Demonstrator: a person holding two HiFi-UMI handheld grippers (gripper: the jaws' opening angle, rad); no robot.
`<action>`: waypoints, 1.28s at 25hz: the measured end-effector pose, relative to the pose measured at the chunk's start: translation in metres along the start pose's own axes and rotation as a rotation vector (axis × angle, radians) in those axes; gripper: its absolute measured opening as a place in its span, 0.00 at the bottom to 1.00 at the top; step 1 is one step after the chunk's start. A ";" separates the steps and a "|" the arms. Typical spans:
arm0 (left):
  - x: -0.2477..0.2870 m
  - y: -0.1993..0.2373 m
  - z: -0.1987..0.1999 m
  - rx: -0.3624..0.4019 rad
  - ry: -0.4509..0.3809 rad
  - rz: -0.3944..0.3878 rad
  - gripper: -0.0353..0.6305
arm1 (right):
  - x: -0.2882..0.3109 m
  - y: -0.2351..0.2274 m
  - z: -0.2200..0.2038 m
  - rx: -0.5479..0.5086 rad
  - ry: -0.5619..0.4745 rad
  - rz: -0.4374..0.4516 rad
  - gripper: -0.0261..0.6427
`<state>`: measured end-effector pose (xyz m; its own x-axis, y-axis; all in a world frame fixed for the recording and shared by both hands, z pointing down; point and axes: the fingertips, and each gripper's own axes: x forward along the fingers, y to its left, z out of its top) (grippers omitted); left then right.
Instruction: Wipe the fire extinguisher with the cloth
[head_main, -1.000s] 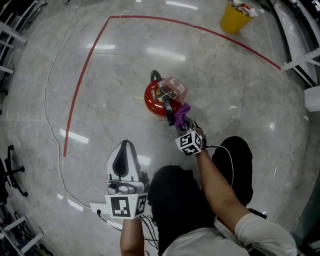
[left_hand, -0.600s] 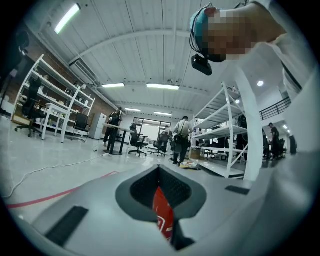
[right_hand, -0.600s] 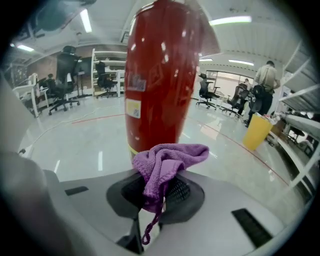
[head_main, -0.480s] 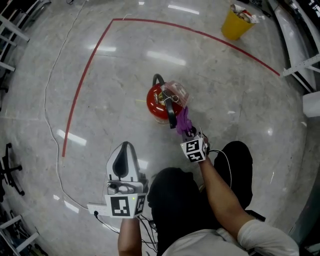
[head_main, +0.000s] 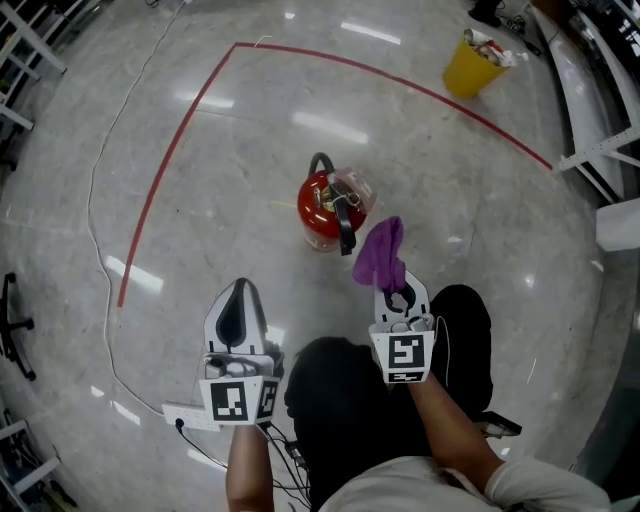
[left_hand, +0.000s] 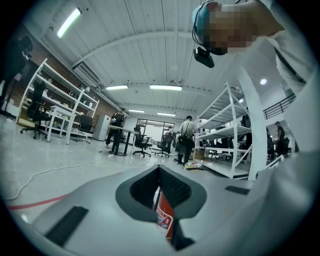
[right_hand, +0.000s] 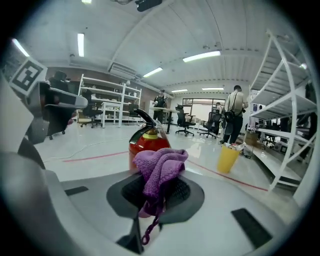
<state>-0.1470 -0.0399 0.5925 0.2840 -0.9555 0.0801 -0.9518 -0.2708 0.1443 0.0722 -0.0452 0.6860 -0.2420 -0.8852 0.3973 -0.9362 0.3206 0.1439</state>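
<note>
A red fire extinguisher (head_main: 322, 208) with a black handle and hose stands upright on the shiny floor. My right gripper (head_main: 398, 296) is shut on a purple cloth (head_main: 381, 254), which hangs in the air just right of the extinguisher and apart from it. In the right gripper view the cloth (right_hand: 159, 169) bunches between the jaws, with the extinguisher (right_hand: 146, 144) right behind it. My left gripper (head_main: 238, 312) hovers lower left, shut and holding nothing. A strip of the extinguisher (left_hand: 164, 220) shows through the slit of the left gripper (left_hand: 159, 172).
A yellow bucket (head_main: 472, 50) with rubbish stands at the far right. A red tape line (head_main: 178, 135) curves across the floor. A white cable (head_main: 98, 200) runs to a power strip (head_main: 185, 415) by my left hand. White shelving (head_main: 600, 130) lines the right side.
My right gripper has drawn back from the extinguisher toward me with the cloth, which earlier lay against the handle and now hangs apart. The left gripper has barely moved.
</note>
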 end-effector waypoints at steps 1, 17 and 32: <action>0.000 0.002 0.000 0.002 -0.001 0.004 0.06 | -0.002 0.005 0.002 -0.006 0.003 0.006 0.11; -0.024 0.039 -0.006 -0.012 0.013 0.081 0.06 | 0.056 0.056 -0.010 0.005 0.023 0.045 0.11; -0.028 0.053 -0.021 -0.031 0.030 0.093 0.06 | 0.113 0.105 -0.079 0.040 0.149 0.096 0.11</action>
<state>-0.2029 -0.0248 0.6190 0.1987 -0.9722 0.1236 -0.9701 -0.1773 0.1655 -0.0331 -0.0854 0.8179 -0.2933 -0.7905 0.5376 -0.9208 0.3849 0.0637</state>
